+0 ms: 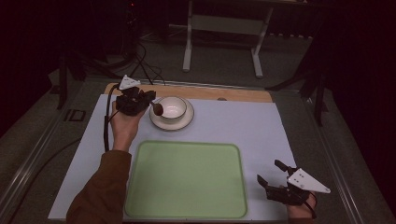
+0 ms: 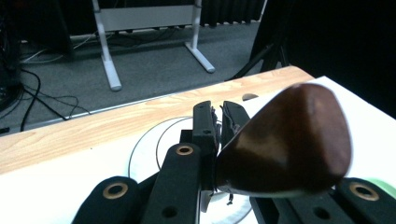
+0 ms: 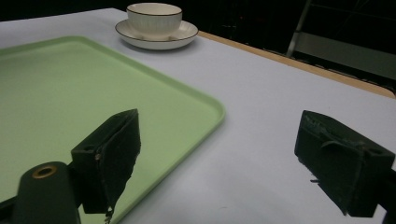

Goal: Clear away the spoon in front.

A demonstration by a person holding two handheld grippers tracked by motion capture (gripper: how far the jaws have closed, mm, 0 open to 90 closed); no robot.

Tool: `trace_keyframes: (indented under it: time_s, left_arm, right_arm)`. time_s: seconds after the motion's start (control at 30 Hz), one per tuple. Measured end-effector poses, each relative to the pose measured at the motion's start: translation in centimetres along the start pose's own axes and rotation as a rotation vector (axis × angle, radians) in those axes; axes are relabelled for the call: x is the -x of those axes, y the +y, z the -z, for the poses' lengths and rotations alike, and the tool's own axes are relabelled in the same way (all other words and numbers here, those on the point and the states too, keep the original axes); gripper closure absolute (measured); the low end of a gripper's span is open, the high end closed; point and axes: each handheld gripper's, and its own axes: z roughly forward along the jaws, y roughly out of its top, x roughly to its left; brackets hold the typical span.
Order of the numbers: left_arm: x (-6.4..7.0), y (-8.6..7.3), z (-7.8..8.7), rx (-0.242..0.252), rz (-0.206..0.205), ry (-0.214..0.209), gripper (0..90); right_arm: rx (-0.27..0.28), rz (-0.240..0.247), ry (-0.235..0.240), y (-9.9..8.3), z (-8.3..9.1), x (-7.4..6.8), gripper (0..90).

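My left gripper (image 1: pixel 148 97) is shut on the handle of a dark brown spoon (image 1: pixel 158 109). The spoon's bowl hangs over the left rim of a white saucer (image 1: pixel 170 122), beside the white cup-like bowl (image 1: pixel 172 107) that stands on it. In the left gripper view the brown spoon (image 2: pixel 287 140) looms close, pinched between the shut jaws of the left gripper (image 2: pixel 215 114), with the saucer (image 2: pixel 142 151) below. My right gripper (image 1: pixel 270 171) rests open at the front right, holding nothing. The right gripper (image 3: pixel 219 123) looks past the tray's corner toward the bowl (image 3: pixel 154 16) and saucer (image 3: pixel 156 41).
A large pale green tray (image 1: pixel 187 179) lies at the front middle of the white mat (image 1: pixel 243 126); the tray (image 3: pixel 70 79) is bare. A wooden table edge (image 1: pixel 243 95) runs behind the mat. Cables and a white table frame (image 1: pixel 187 46) stand on the floor beyond.
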Motion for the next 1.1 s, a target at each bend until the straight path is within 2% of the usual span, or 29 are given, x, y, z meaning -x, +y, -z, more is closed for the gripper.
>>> trace_keyframes:
  time_s: [0.27,0.6,0.8,1.1]
  left_arm:
    - [0.8,0.2,1.8,-0.02,-0.046,-0.035,84.9]
    - [1.7,0.3,4.0,-0.024,-0.076,-0.09,84.9]
    - [2.3,0.1,5.1,-0.042,-0.108,-0.106,84.8]
    - [2.9,-0.6,6.3,-0.074,-0.132,-0.126,84.9]
  right_arm:
    - [0.0,0.002,0.0,0.0,0.0,0.0,14.0]
    - [-0.001,0.003,0.0,0.0,0.0,-0.1,14.0]
    - [-0.001,0.004,-0.001,0.0,0.0,-0.1,14.0]
    - [-0.002,0.005,0.001,0.0,0.0,-0.1,14.0]
